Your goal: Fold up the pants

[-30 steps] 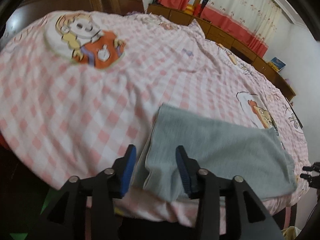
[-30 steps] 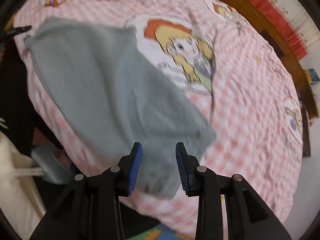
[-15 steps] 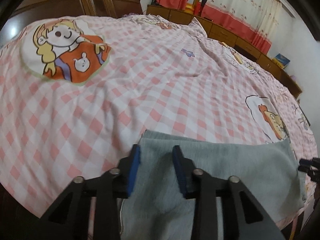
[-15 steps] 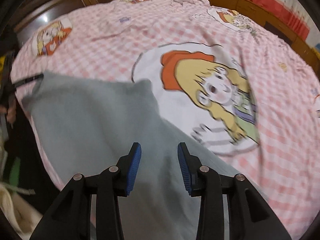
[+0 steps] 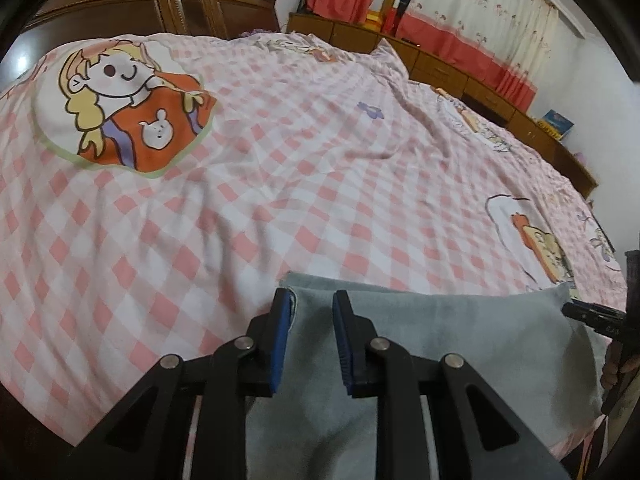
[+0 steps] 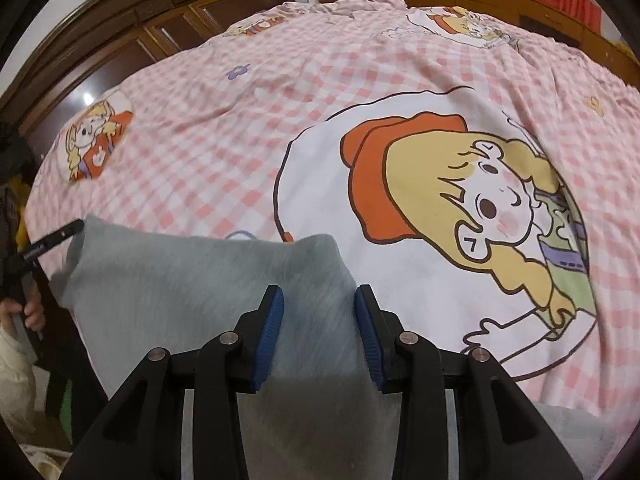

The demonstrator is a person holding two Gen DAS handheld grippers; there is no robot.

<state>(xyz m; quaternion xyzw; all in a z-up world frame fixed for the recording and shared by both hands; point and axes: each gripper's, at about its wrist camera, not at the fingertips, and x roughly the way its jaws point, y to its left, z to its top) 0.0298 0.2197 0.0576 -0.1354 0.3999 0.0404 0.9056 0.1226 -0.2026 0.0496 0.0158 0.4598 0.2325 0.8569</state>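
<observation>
Grey pants lay at the near edge of the bed, one tool at each end.

The soft grey knit pants (image 5: pixel 460 344) lay flat on the pink-and-white checked bedspread with cartoon prints (image 5: pixel 280 184), near its front edge. The left tool (image 5: pixel 312 336) stood released, blue pads astride the left corner with its pale seam; the right tool (image 6: pixel 320 332) stood likewise released over the right corner (image 6: pixel 312 252). To do this step well, I judged, both should pinch every layer at the corners together, then lift evenly, keeping the edge taut.
</observation>
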